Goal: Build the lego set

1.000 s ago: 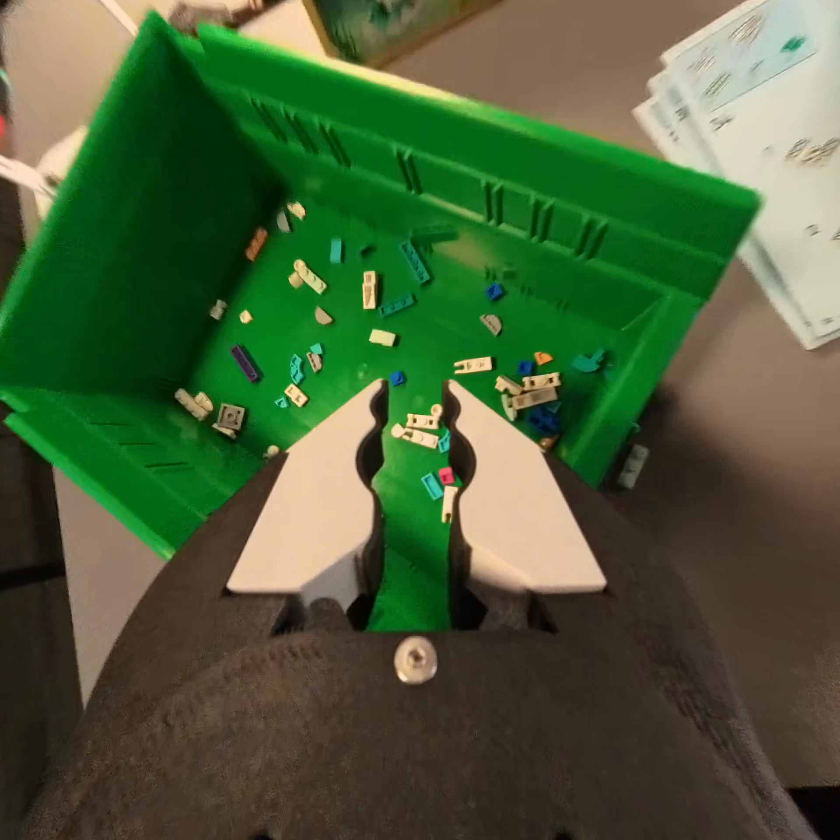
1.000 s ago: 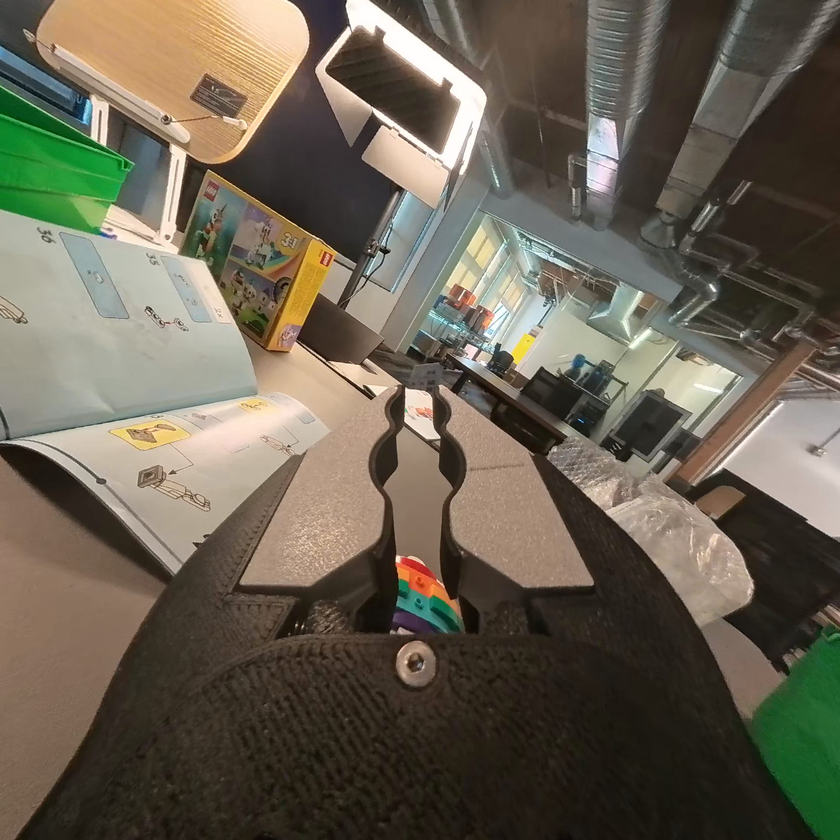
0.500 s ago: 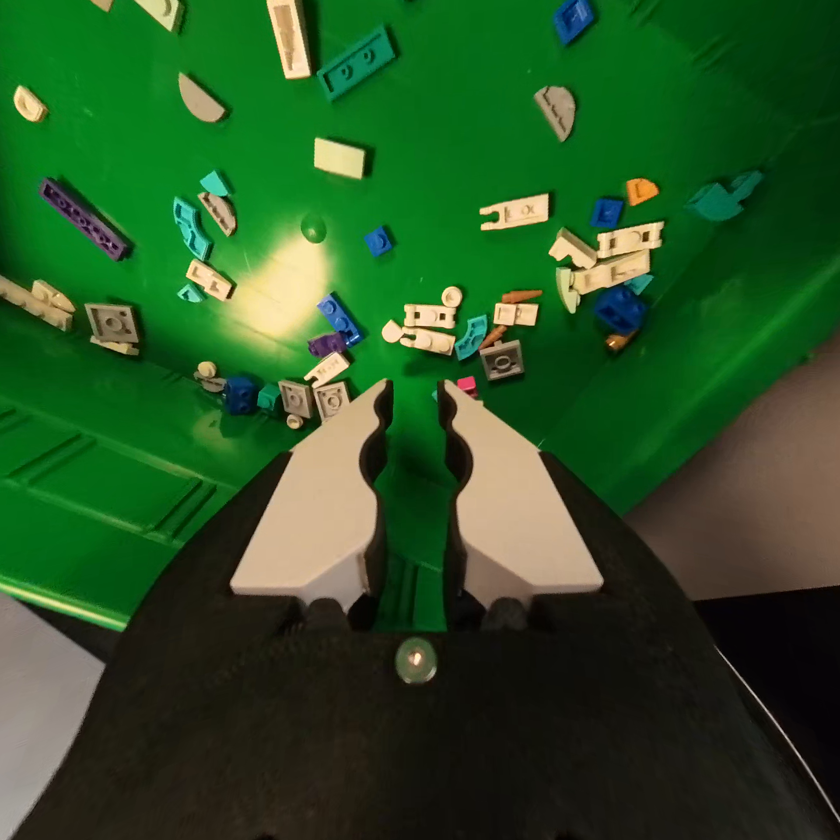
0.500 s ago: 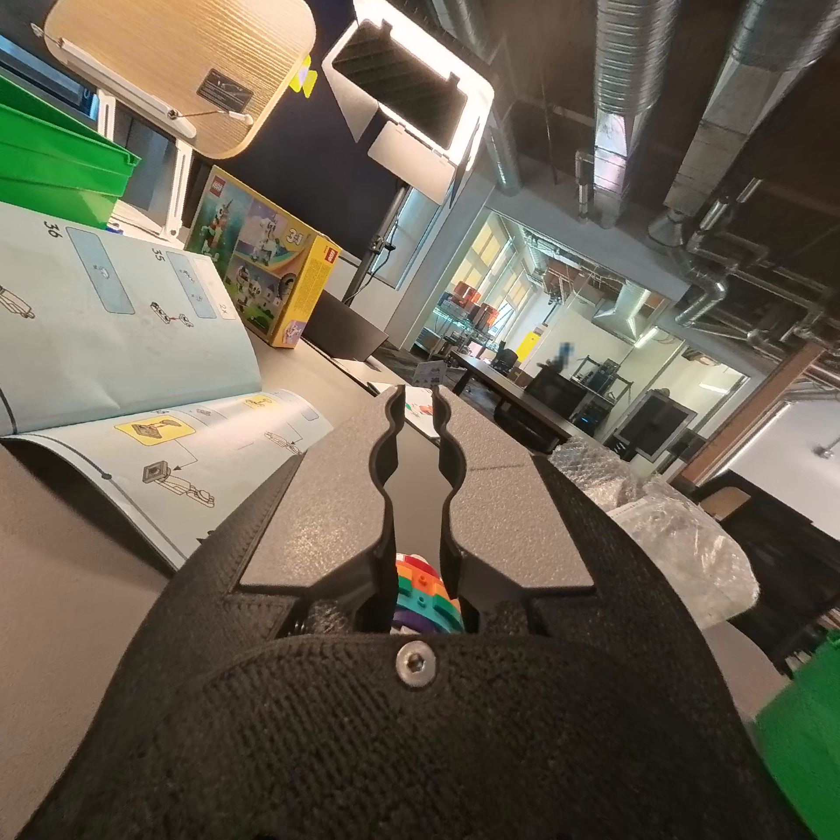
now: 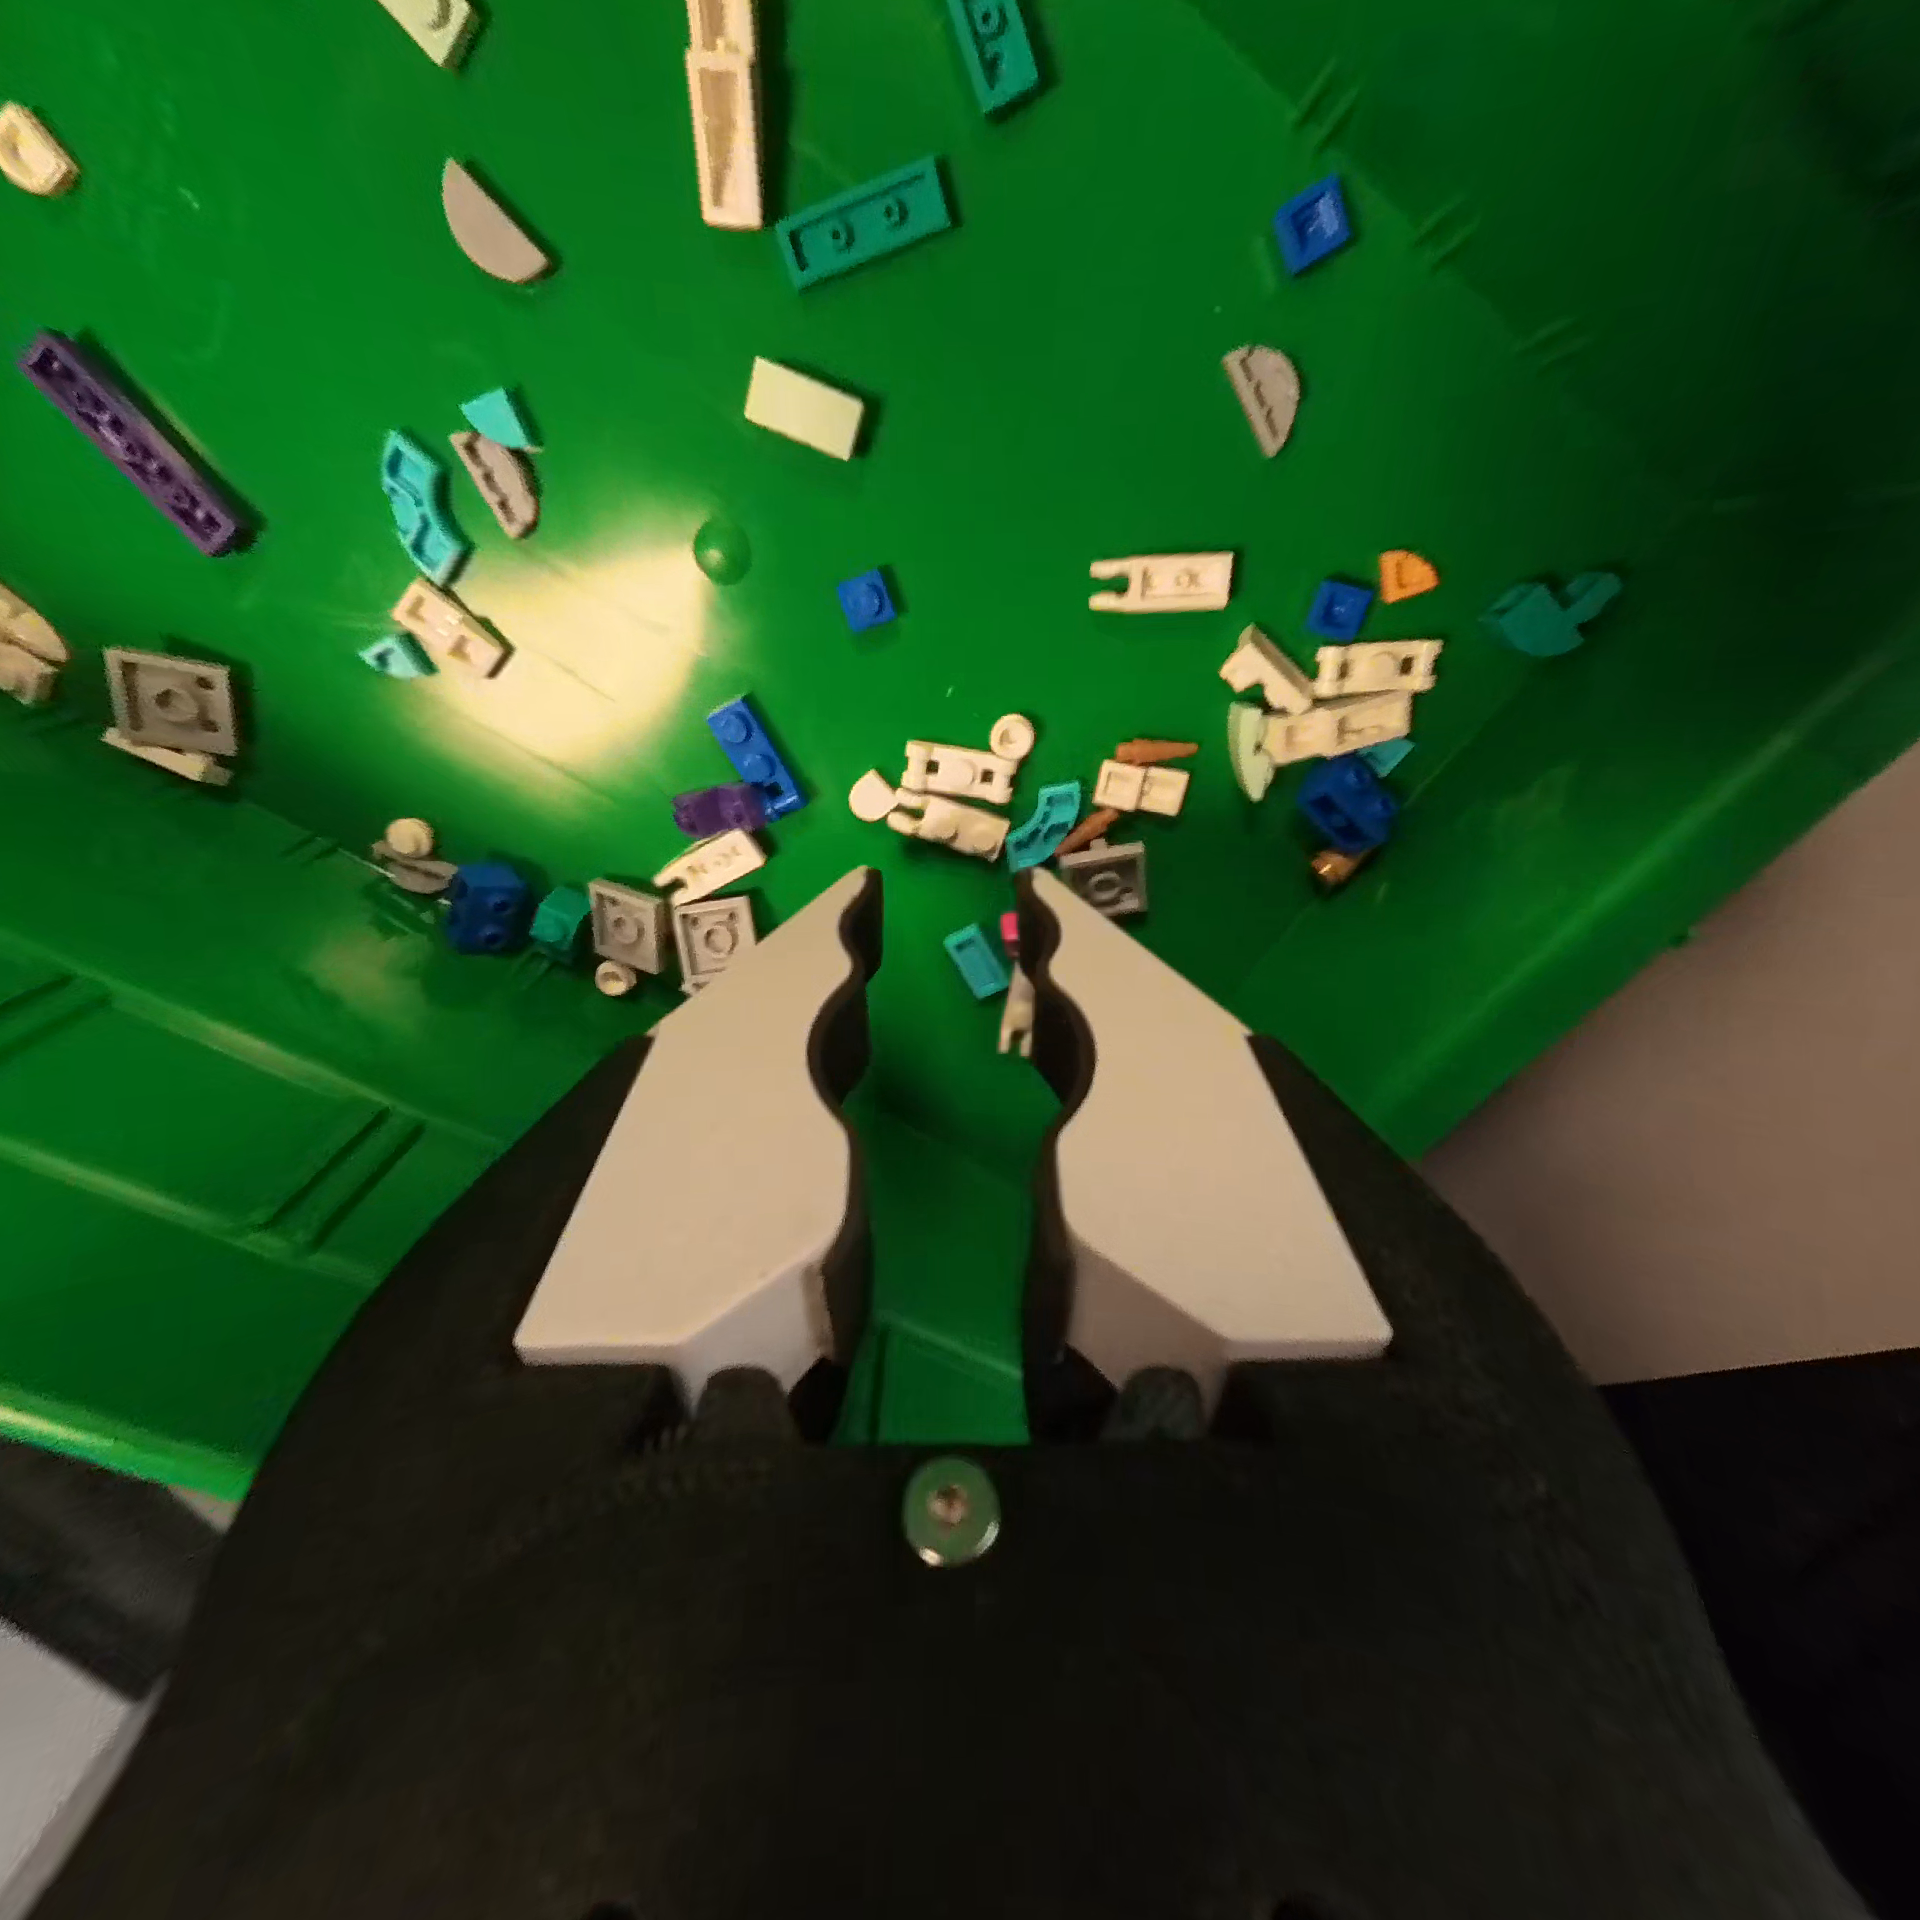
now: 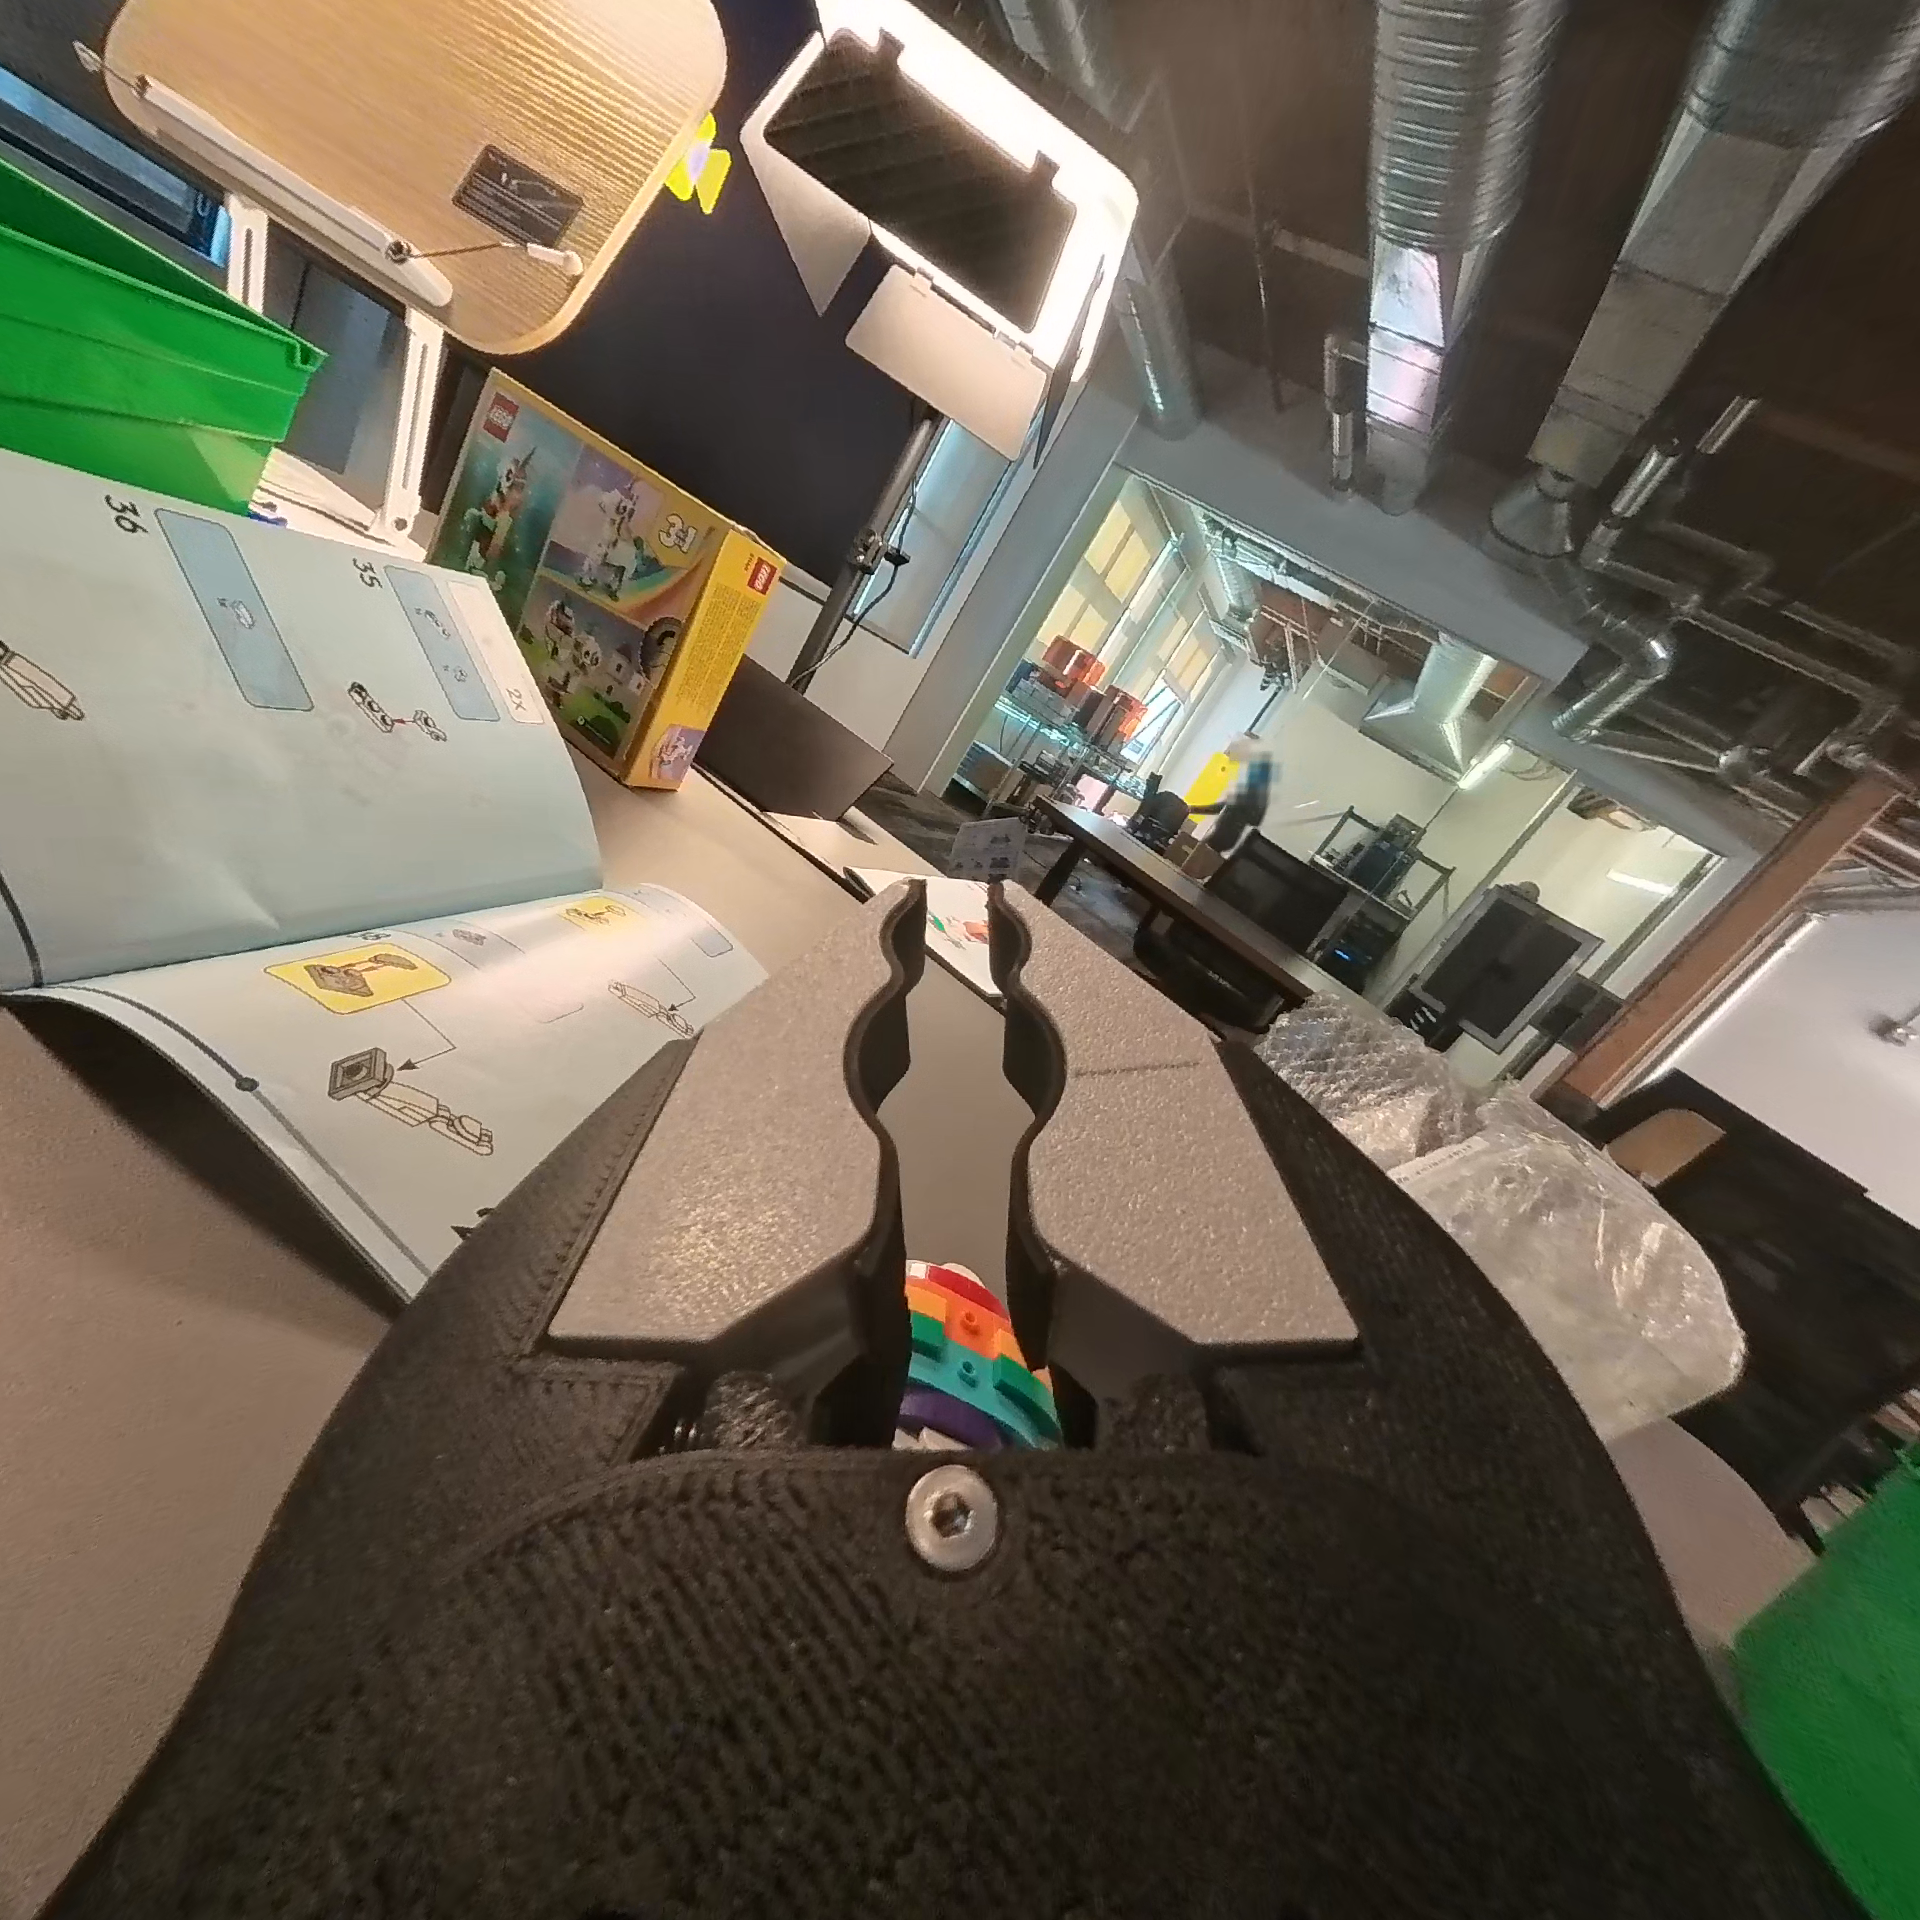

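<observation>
My left gripper (image 5: pixel 945 883) is open and empty, low inside a green bin (image 5: pixel 260 1143), over its floor. Several loose lego pieces lie scattered there. A teal tile (image 5: pixel 977 961), a pink piece (image 5: pixel 1006 928) and a white clip piece (image 5: pixel 1020 1013) lie just off my right finger's inner edge. Grey square plates (image 5: pixel 629 925) lie left of the tips, and another (image 5: pixel 1107 883) lies right of them. My right gripper (image 6: pixel 954 896) has its jaws a narrow gap apart with nothing between the tips. A rainbow lego build (image 6: pixel 966 1361) shows through the gap near the finger bases.
An open instruction booklet (image 6: pixel 312 727) lies left of my right gripper on the grey table, with the lego box (image 6: pixel 613 613) and the green bin (image 6: pixel 125 343) behind it. Crumpled clear plastic (image 6: pixel 1538 1226) lies to the right. Another green bin corner (image 6: pixel 1839 1683) is at the lower right.
My left gripper dropped from above the bin to low over its floor, then edged closer, and its jaws opened a little wider. The right gripper has barely moved.
</observation>
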Tool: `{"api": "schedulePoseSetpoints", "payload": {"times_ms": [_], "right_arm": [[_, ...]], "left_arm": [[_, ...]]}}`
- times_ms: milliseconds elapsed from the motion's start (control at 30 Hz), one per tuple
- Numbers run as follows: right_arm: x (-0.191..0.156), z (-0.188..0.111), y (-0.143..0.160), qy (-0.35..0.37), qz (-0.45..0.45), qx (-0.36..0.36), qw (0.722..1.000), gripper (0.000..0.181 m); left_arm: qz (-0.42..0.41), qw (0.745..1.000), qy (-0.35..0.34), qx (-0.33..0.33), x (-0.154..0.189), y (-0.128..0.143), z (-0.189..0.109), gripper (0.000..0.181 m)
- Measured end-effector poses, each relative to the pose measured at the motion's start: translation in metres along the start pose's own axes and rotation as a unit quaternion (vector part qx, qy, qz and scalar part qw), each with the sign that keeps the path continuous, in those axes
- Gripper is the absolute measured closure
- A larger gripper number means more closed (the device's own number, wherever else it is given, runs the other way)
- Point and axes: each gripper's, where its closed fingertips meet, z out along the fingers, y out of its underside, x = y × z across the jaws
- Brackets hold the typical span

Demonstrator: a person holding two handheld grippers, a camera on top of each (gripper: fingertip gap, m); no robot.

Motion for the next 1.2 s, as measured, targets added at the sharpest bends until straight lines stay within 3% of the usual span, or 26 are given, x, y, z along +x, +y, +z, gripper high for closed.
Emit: {"api": "schedulePoseSetpoints", "payload": {"times_ms": [33, 300, 633, 933, 1200], "right_arm": [[0.000, 0.000, 0.000, 0.000, 0.000, 0.000, 1.000, 0.172], [0.000, 0.000, 0.001, -0.001, 0.005, -0.001, 1.000, 0.172], [-0.001, 0.001, 0.001, -0.005, 0.007, -0.002, 1.000, 0.172], [-0.002, 0.001, 0.001, -0.008, 0.007, -0.003, 1.000, 0.172], [-0.002, 0.001, 0.002, -0.010, 0.008, -0.005, 1.000, 0.172]], "left_arm": [[-0.012, 1.000, 0.005, 0.005, 0.002, -0.003, 0.000, 0.155], [-0.080, 0.996, 0.025, 0.014, 0.000, -0.016, 0.002, 0.161], [-0.094, 0.995, 0.016, -0.004, -0.001, -0.006, 0.003, 0.170], [-0.123, 0.992, 0.031, 0.014, -0.004, -0.012, 0.007, 0.160], [-0.124, 0.991, 0.039, 0.003, -0.001, -0.011, 0.010, 0.165]]}}
